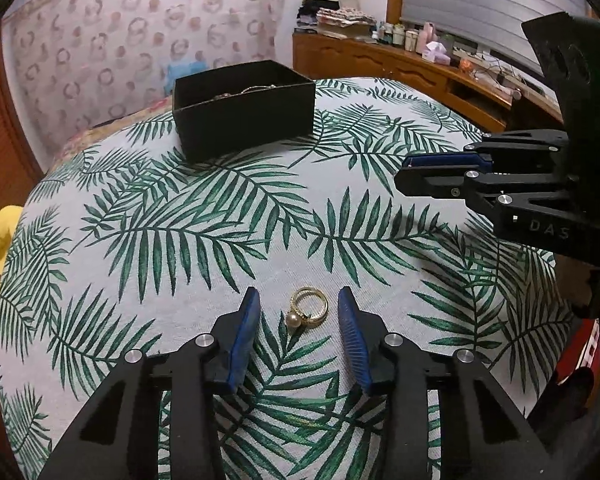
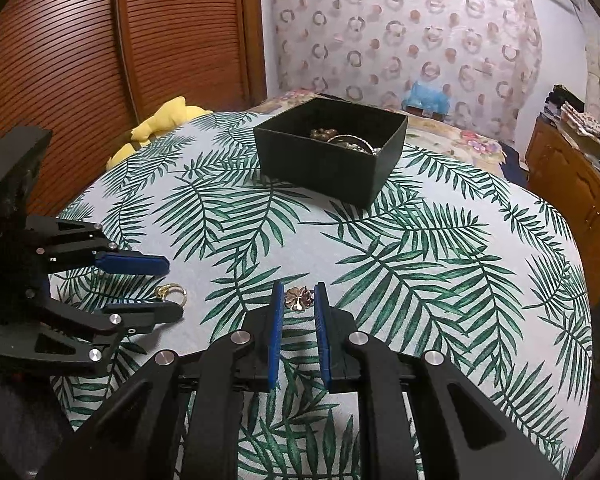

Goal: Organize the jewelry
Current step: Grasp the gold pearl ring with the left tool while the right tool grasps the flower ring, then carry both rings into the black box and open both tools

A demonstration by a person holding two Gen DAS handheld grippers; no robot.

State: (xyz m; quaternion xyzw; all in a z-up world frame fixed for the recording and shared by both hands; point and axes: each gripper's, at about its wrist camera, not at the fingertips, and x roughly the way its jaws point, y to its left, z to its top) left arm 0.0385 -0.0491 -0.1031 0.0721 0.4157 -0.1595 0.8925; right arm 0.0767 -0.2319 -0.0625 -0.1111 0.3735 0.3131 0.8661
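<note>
Leaf-print cloth [image 1: 204, 216], white with green palm fronds, covers the desk.

Open black rectangular box [image 1: 244, 116] stands at 12 o'clock on the cloth, well apart from both tools. Inside it, seen from the right wrist view, lie several metal pieces: a dark beaded item, a thin bangle or chain, something silvery. Exact pieces cannot be told. Judgement: part of the sorting is done.

Two pieces are not yet boxed.

Gold ring with a single pearl [image 1: 307, 309] lies flat on the cloth at 6 o'clock of the left wrist view. Left tool [image 1: 296, 300] straddles it, blue pads either side, clear gaps between each pad and the ring. Half-open, gripping nothing.

Small gold-and-reddish flower-shaped trinket [image 2: 298, 299], perhaps an earring or brooch, sits at 6 o'clock of the right wrist view, between the fingertips of the right tool [image 2: 299, 294]. Jaws are narrow, pads just beside the trinket on both sides. Whether they press on it, or whether it rests on the cloth, cannot be told.

From the left wrist view the right tool shows at 3 o'clock, pads close together.

Judgement: late-middle stage. Left to do: close on each piece, lift, carry to the box, release.
</note>
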